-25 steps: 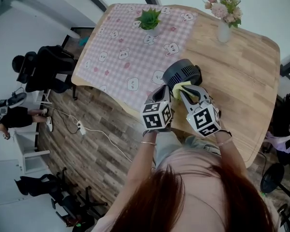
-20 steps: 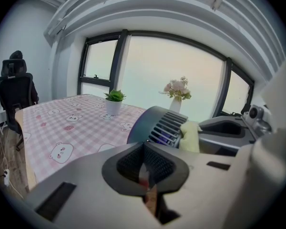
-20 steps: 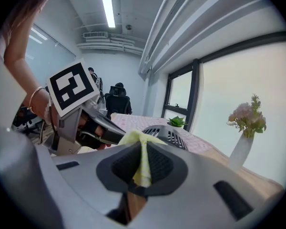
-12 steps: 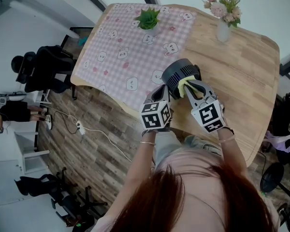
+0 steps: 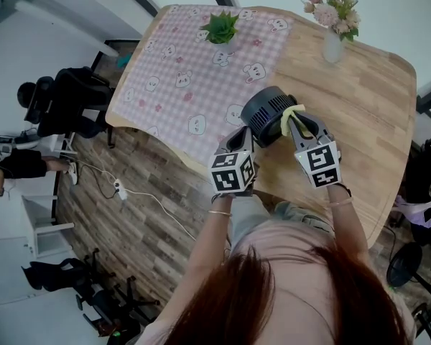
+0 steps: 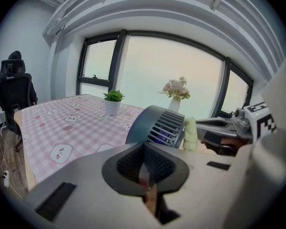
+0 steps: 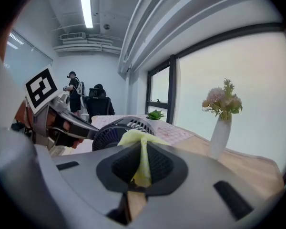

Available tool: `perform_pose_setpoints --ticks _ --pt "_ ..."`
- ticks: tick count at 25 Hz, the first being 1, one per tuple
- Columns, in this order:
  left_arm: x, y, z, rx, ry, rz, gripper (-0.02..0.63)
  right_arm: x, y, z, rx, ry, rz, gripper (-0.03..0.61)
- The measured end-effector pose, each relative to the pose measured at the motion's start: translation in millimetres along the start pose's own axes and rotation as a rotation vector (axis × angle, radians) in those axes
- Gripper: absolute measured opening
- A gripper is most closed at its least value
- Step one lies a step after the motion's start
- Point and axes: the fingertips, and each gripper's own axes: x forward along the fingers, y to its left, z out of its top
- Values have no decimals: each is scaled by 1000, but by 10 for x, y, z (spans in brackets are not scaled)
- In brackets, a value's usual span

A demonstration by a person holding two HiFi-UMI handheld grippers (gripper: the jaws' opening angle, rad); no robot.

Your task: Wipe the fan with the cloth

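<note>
A dark round fan point(image 5: 267, 111) stands on the wooden table point(image 5: 377, 113), close to its near edge. My right gripper point(image 5: 295, 123) is shut on a yellow cloth point(image 5: 290, 117) and holds it against the fan's right side. In the right gripper view the cloth point(image 7: 142, 144) sticks up between the pads, with the fan's grille point(image 7: 115, 130) just behind. My left gripper point(image 5: 246, 136) is at the fan's lower left, jaws shut with nothing in them. In the left gripper view the fan point(image 6: 157, 125) sits just past the jaws, with the cloth point(image 6: 190, 133) at its right.
A pink checked tablecloth point(image 5: 194, 70) covers the table's left half and holds a small potted plant point(image 5: 221, 29). A white vase of flowers point(image 5: 333, 45) stands at the far right. On the floor at left are an office chair point(image 5: 72, 99), a person and a cable strip point(image 5: 118, 189).
My right gripper has carried the cloth rightward from the fan's front face to its right side. The left gripper has stayed put.
</note>
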Motion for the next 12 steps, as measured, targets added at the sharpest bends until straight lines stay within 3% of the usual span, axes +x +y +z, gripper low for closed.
perform_pose_setpoints --ticks 9,12 --pt "8 -8 2 6 6 -2 11 116 -316 -451 145 75 -54 32" --pt "6 -4 -2 5 6 1 11 20 -356 -479 193 54 -72 32"
